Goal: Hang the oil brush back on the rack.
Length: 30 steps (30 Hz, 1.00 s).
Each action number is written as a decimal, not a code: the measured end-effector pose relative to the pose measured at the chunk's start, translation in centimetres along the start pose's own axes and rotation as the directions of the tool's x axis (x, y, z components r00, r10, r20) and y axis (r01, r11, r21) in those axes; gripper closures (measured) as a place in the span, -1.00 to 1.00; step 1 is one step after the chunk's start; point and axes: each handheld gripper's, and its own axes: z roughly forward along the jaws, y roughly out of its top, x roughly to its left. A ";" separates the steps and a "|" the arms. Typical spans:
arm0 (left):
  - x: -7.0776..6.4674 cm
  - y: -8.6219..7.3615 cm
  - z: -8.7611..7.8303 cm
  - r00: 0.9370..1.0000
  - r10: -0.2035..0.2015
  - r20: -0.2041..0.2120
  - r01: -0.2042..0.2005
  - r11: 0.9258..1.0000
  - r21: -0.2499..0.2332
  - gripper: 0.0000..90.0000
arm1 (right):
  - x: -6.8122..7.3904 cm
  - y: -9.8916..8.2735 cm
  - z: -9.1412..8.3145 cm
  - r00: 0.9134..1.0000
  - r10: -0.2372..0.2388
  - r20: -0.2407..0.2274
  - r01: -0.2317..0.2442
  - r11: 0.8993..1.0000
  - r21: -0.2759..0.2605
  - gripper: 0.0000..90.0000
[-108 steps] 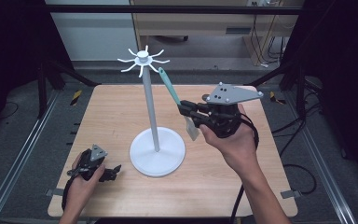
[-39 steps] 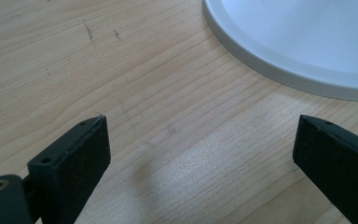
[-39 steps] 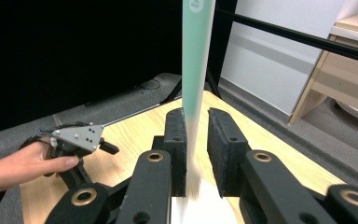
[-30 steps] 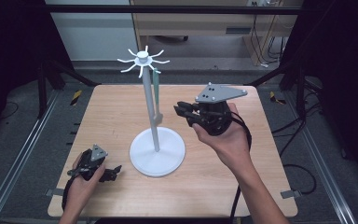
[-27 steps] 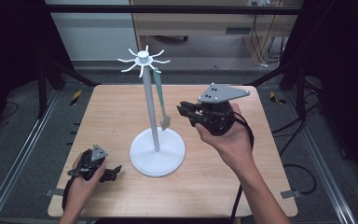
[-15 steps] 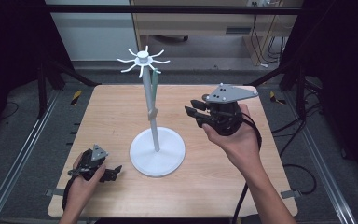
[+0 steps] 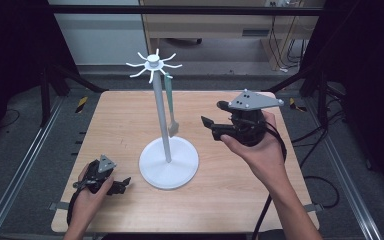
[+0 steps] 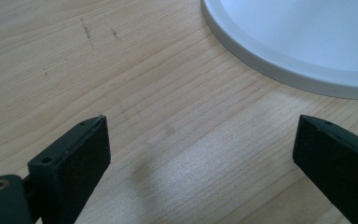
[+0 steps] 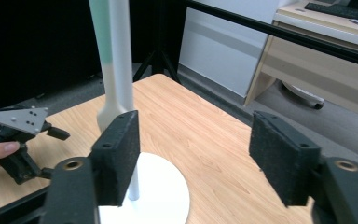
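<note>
A white stand [image 7: 168, 163] with a round base, a thin pole and a crown of hooks [image 7: 153, 62] rises mid-table. From one hook a green-handled utensil [image 7: 169, 96] hangs straight down beside the pole. My right gripper [image 7: 213, 128] is off to its right, above the table and apart from it. Its jaws have just been opening and hold nothing. In the right gripper view the right gripper [image 9: 196, 158] looks past the pole [image 9: 121, 56] and the utensil [image 9: 99, 42]. My left gripper [image 7: 124, 184] rests open on the table by the base; the left gripper [image 8: 200, 154] frames bare wood.
The wooden table [image 7: 240, 200] has metal rails along both sides. The stand's base rim [image 8: 279, 70] lies just ahead of the left jaws. A desk and cables stand beyond the table's far edge.
The right gripper carried the utensil tilted, left it hanging on a hook, then drew back to the right with its jaws spreading. The left gripper stayed put.
</note>
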 end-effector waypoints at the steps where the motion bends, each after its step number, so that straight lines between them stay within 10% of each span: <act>1: 0.0 0.0 0.0 1.000 0.000 0.000 0.000 1.000 0.000 -0.92 | -0.1 -0.1 0.0 1.000 0.001 0.004 -0.001 1.000 0.001 -0.28; 30: 0.0 0.0 0.0 1.000 0.000 -0.002 0.000 1.000 0.001 -0.92 | -3.7 -5.0 -2.0 0.986 0.040 0.161 -0.041 0.999 0.002 -0.89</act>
